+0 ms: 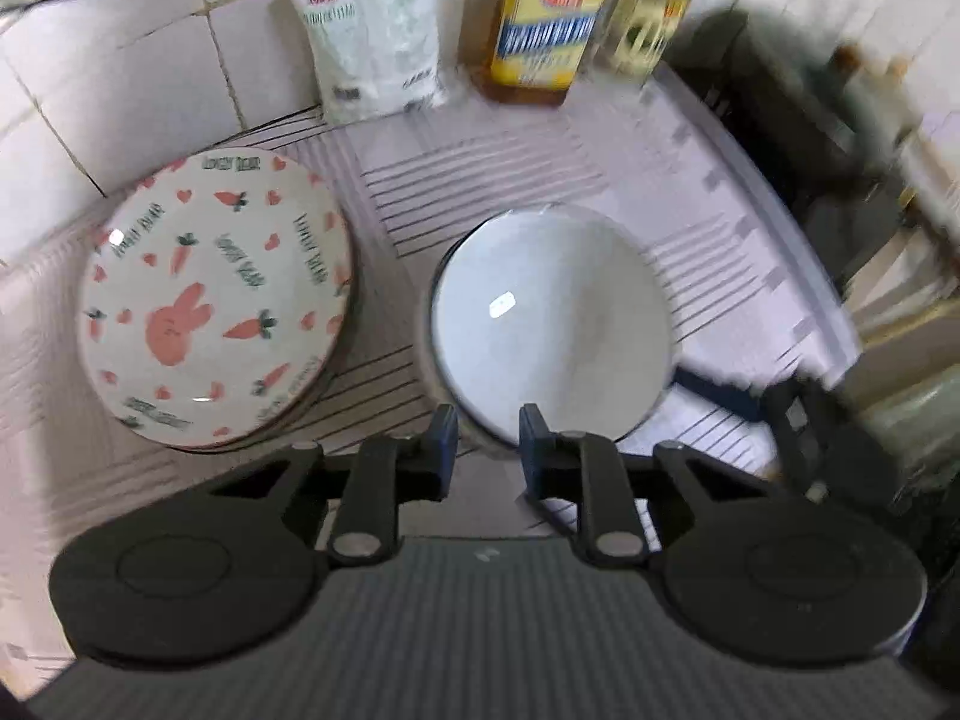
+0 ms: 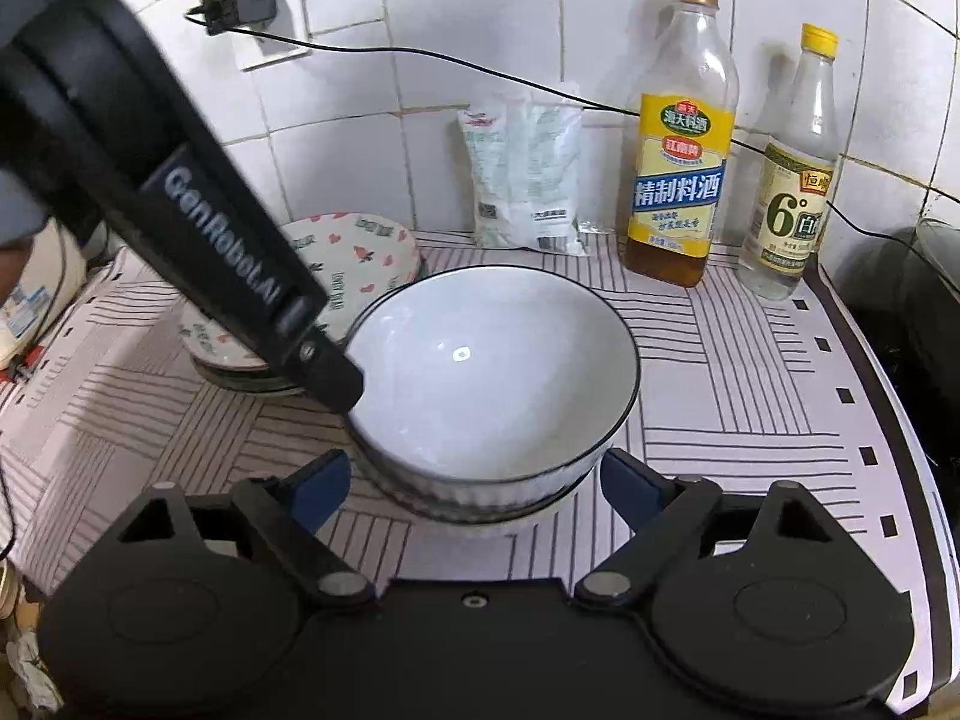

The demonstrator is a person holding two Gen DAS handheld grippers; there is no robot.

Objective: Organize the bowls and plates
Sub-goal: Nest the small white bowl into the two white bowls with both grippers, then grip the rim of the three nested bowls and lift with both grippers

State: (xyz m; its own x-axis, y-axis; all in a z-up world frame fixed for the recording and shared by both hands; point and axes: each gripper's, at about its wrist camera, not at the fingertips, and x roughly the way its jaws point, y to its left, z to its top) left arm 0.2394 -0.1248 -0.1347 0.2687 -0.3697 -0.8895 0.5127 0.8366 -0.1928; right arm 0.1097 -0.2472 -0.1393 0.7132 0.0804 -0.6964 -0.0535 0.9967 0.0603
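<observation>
A white bowl with a dark rim [image 1: 549,324] [image 2: 492,372] sits on the striped mat, on top of other ribbed bowls. My left gripper [image 1: 489,441] is shut on the bowl's near-left rim, one finger inside and one outside; in the right wrist view its black body [image 2: 180,198] reaches down to that rim. A stack of rabbit-and-carrot patterned plates [image 1: 216,300] [image 2: 360,264] stands to the left of the bowl. My right gripper [image 2: 474,483] is open, its fingers either side of the bowl stack's near base, not touching.
A white packet [image 1: 378,36] [image 2: 528,180], a yellow-labelled bottle [image 1: 549,18] [image 2: 681,144] and a clear bottle [image 1: 654,6] [image 2: 792,168] stand along the tiled back wall. A dark appliance [image 2: 918,312] sits off the mat's right edge. A cable [image 2: 480,69] runs along the wall.
</observation>
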